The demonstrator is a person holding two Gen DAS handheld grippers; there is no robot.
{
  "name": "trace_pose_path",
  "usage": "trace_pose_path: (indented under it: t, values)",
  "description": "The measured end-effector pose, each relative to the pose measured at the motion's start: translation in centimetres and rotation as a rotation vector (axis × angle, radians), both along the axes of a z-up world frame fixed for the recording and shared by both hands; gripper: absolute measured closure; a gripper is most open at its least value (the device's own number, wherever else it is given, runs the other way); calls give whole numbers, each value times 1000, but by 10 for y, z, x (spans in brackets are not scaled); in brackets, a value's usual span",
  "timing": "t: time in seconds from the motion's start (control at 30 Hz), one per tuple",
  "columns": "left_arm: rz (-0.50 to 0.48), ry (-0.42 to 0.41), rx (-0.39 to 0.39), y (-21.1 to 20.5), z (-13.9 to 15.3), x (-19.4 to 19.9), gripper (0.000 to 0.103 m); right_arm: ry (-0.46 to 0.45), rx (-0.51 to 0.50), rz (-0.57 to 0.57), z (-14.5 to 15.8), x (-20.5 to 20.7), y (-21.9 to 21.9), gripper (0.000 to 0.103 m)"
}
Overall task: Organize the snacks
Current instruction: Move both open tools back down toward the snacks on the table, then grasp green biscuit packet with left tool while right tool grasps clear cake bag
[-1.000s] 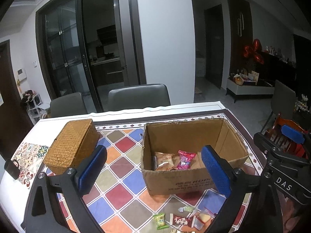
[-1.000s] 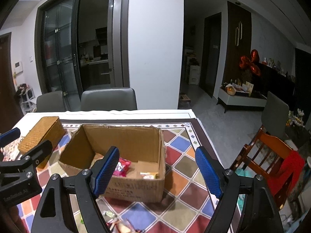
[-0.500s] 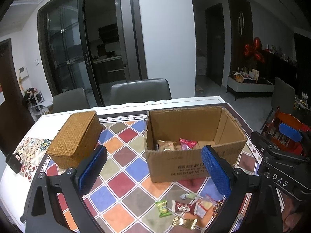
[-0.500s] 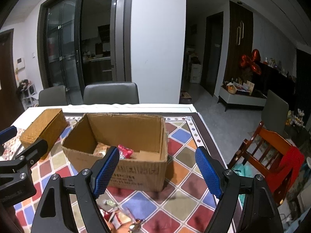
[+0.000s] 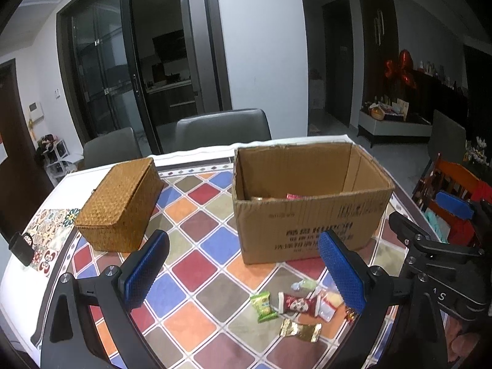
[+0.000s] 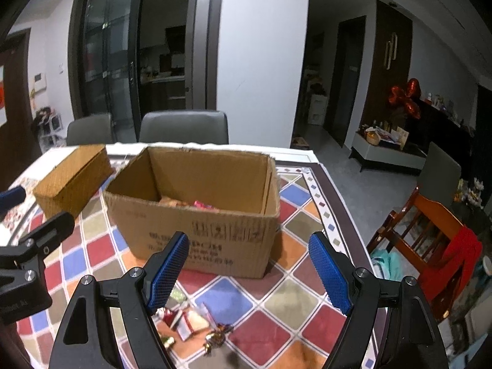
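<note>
1. The left gripper [image 5: 243, 270] hangs over the checked tablecloth [image 5: 196, 270] with its blue pads wide apart and nothing between them. It is tilted down toward the loose snacks, which looks like a line-up for a pick.
2. The right gripper [image 6: 249, 270] is likewise spread and empty, just beside the left one. It too is angled at the same cluster, so either could take the next packet.
3. The cardboard box [image 5: 310, 215] stands open-topped close behind the loose snacks — probably the place they are meant to go, since a few wrappers already show inside.
4. The woven basket [image 5: 120, 206] sits lid-down to the box's left, well apart from the snacks.
5. The snacks lie flat in a tight group just in front of the box: a green packet [image 5: 263, 306], a red packet [image 5: 296, 303], a gold packet [image 5: 299, 330] and a small pale sweet [image 5: 303, 284] — thin, crinkly and light, likely to slide when nudged.
</note>
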State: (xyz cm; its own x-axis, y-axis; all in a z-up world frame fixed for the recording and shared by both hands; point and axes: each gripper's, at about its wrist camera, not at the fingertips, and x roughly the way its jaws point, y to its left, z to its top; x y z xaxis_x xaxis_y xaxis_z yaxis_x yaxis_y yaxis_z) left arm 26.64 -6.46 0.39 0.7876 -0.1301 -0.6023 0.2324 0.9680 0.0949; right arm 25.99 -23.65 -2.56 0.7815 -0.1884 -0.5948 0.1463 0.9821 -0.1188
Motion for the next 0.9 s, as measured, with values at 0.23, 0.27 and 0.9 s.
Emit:
trace_pose_path:
  t: [0.23, 0.27, 0.9]
  values:
    - [3, 45, 15, 4, -21, -2, 4, 45, -21, 25, -15, -2, 11, 22]
    - [4, 49, 16, 5, -23, -2, 4, 50, -20, 28, -17, -3, 12, 22]
    - [12, 149, 51, 13, -72, -7, 7, 189, -50, 112, -72, -7, 34, 22]
